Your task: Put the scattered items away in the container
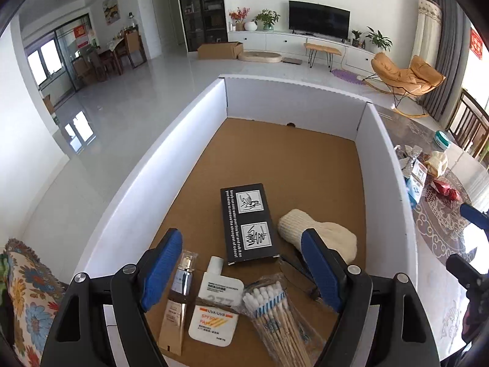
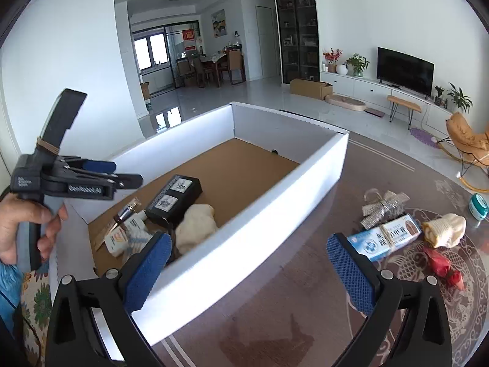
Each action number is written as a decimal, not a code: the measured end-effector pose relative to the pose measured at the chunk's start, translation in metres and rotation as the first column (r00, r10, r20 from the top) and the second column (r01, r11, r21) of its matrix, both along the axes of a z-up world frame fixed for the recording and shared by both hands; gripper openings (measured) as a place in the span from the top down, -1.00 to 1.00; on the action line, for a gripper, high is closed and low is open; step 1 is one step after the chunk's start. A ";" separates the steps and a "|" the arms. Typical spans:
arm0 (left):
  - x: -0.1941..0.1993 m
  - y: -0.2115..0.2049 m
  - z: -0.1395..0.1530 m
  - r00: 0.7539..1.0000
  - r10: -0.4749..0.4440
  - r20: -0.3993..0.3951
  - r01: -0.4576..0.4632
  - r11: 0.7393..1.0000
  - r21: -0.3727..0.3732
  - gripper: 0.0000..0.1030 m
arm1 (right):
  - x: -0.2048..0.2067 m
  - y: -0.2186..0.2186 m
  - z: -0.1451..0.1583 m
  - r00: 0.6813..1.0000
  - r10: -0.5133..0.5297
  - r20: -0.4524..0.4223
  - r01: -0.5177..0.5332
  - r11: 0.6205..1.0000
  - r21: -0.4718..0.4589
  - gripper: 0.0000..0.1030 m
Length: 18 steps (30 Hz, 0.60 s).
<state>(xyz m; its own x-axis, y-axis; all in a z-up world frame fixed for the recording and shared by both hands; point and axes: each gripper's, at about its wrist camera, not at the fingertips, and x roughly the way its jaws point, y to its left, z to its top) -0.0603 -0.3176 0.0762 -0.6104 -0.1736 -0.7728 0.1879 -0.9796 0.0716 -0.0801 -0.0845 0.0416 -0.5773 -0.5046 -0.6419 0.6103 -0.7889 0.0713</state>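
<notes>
**Both tools open, nothing gripped**

Left wrist view: my left tool [image 1: 241, 270] hangs over the near end of the white box [image 1: 143, 177], blue pads well apart, empty. On the box's brown floor between the pads: a slim pump tube [image 1: 178, 299], a sunscreen tube [image 1: 215, 302], a bag of cotton swabs [image 1: 275, 315]. Black carton [image 1: 249, 223] at 12 o'clock from them, cream sock [image 1: 318, 232] at 2 o'clock, touching my right-hand pad in view.

Right wrist view: my right tool [image 2: 249, 270] is spread wide, empty, straddling the box's long wall [image 2: 244, 238]; one pad inside the box, the other over the surface [image 2: 275, 305]. Still out on the surface, 2 to 3 o'clock: toothpaste box [image 2: 385, 237], silver bow [image 2: 382, 206], second cream sock [image 2: 446, 229], red wrapper [image 2: 443, 267], teal jar [image 2: 478, 203]. My left hand [image 2: 18, 232] with its tool shows at 9 o'clock.
</notes>
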 end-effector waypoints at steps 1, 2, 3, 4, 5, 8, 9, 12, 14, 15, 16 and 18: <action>0.009 0.012 0.009 0.999 -0.026 -0.023 0.026 1.000 -0.012 -0.54 | 0.006 0.020 -0.009 1.000 -0.017 0.008 0.017 1.000 0.021 -0.98; 0.018 0.025 0.017 0.997 -0.055 -0.046 0.054 0.998 -0.020 -0.54 | 0.011 0.042 -0.018 0.999 -0.038 0.016 0.037 0.998 0.045 -0.98; 0.026 0.040 0.024 0.994 -0.085 -0.066 0.084 0.996 -0.024 -0.54 | 0.013 0.063 -0.029 0.998 -0.064 0.026 0.062 0.996 0.071 -0.98; 0.033 0.056 0.031 0.990 -0.117 -0.082 0.116 0.993 -0.022 -0.55 | 0.015 0.087 -0.038 0.995 -0.095 0.039 0.091 0.991 0.097 -0.98; 0.041 0.072 0.037 0.984 -0.152 -0.097 0.151 0.988 -0.016 -0.56 | 0.016 0.111 -0.046 0.990 -0.129 0.053 0.122 0.985 0.120 -0.98; 0.057 0.126 0.043 0.957 -0.263 -0.126 0.265 0.964 -0.004 -0.68 | 0.021 0.177 -0.063 0.969 -0.234 0.072 0.220 0.961 0.169 -0.98; 0.061 0.145 0.040 0.947 -0.294 -0.129 0.296 0.955 -0.005 -0.74 | 0.023 0.197 -0.067 0.960 -0.269 0.077 0.253 0.951 0.177 -0.98; 0.061 0.201 0.020 0.921 -0.377 -0.102 0.377 0.926 -0.012 -0.77 | 0.025 0.244 -0.071 0.927 -0.362 0.101 0.342 0.924 0.170 -0.98; 0.052 0.235 -0.004 0.913 -0.406 -0.046 0.405 0.914 -0.023 -0.77 | 0.026 0.264 -0.072 0.907 -0.406 0.114 0.388 0.909 0.156 -0.98; 0.048 0.249 -0.016 0.907 -0.421 -0.026 0.420 0.907 -0.029 -0.77 | 0.027 0.270 -0.072 0.898 -0.423 0.119 0.404 0.902 0.152 -0.98; 0.045 0.263 -0.029 0.901 -0.434 -0.009 0.433 0.901 -0.040 -0.77 | 0.028 0.274 -0.073 0.892 -0.436 0.122 0.417 0.896 0.153 -0.98; 0.039 0.290 -0.048 0.892 -0.451 0.022 0.451 0.888 -0.086 -0.77 | 0.031 0.277 -0.076 0.884 -0.450 0.124 0.431 0.889 0.155 -0.98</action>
